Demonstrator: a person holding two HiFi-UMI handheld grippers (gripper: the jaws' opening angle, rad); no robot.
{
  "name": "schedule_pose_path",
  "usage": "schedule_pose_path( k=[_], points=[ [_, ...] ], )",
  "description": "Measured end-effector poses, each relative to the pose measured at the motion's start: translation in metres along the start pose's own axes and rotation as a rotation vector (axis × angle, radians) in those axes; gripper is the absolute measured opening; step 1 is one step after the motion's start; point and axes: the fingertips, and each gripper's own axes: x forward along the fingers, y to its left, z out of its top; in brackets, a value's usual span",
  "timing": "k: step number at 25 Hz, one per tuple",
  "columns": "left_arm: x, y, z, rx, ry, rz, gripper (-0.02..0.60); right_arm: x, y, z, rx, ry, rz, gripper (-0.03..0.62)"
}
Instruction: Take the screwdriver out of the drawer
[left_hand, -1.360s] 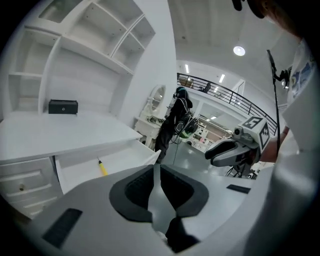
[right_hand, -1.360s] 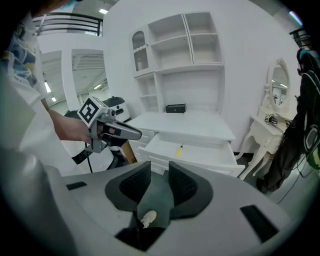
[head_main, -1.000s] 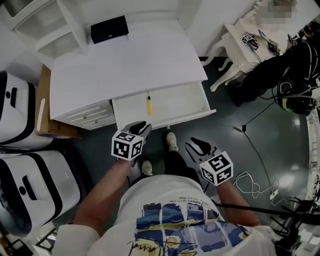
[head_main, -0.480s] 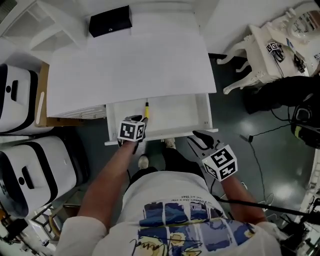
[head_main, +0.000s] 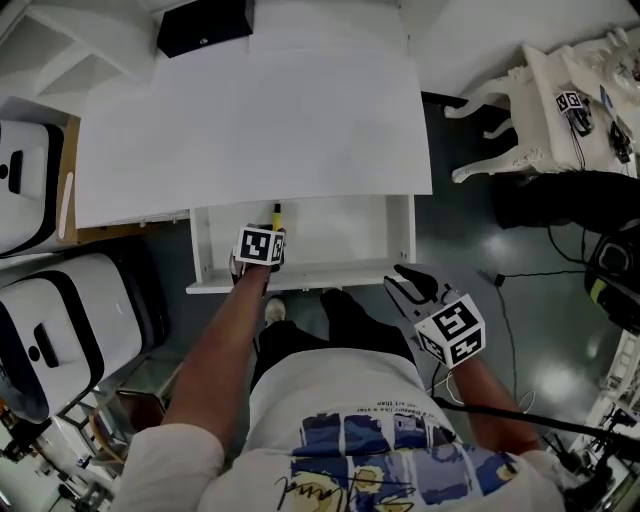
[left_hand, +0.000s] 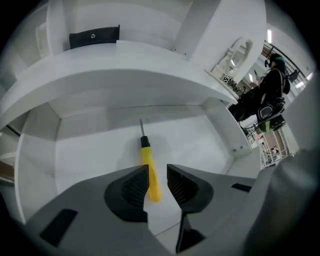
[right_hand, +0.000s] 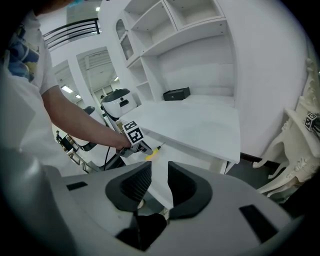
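Observation:
The yellow-handled screwdriver (head_main: 276, 211) lies in the open white drawer (head_main: 300, 281), its metal tip towards the back. In the left gripper view the screwdriver (left_hand: 149, 167) has its handle end just under and between the jaws. My left gripper (head_main: 264, 238) points steeply down into the drawer, and its jaws are opening; the pads do not press on the handle. My right gripper (head_main: 408, 282) hangs in front of the drawer's right corner, above the floor. Its jaws are closing a little, with nothing between them. From the right gripper view the screwdriver (right_hand: 152, 152) shows beside the left gripper (right_hand: 134, 139).
The white desk top (head_main: 250, 120) overhangs the drawer's back, and a black box (head_main: 203, 25) sits at its far edge. White machines (head_main: 60, 320) stand at the left. An ornate white table (head_main: 560, 110) and floor cables (head_main: 510, 290) are at the right. My feet (head_main: 275, 310) are under the drawer front.
My left gripper has gone from in front of the drawer down into it, over the screwdriver's handle. My right gripper has drifted right and slightly forward.

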Motion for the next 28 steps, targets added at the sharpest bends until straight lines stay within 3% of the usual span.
schedule_pose_path(
  k=[13, 16, 28],
  points=[
    [0.021, 0.01, -0.003, -0.022, 0.075, 0.079, 0.11, 0.006, -0.028, -0.008, 0.036, 0.036, 0.051, 0.112],
    [0.019, 0.013, -0.003, -0.032, 0.078, 0.08, 0.087, 0.009, -0.032, -0.005, 0.033, 0.035, 0.06, 0.11],
    [-0.009, -0.001, -0.003, 0.059, 0.111, 0.023, 0.08, 0.031, -0.03, 0.012, -0.002, 0.012, 0.121, 0.104]
  ],
)
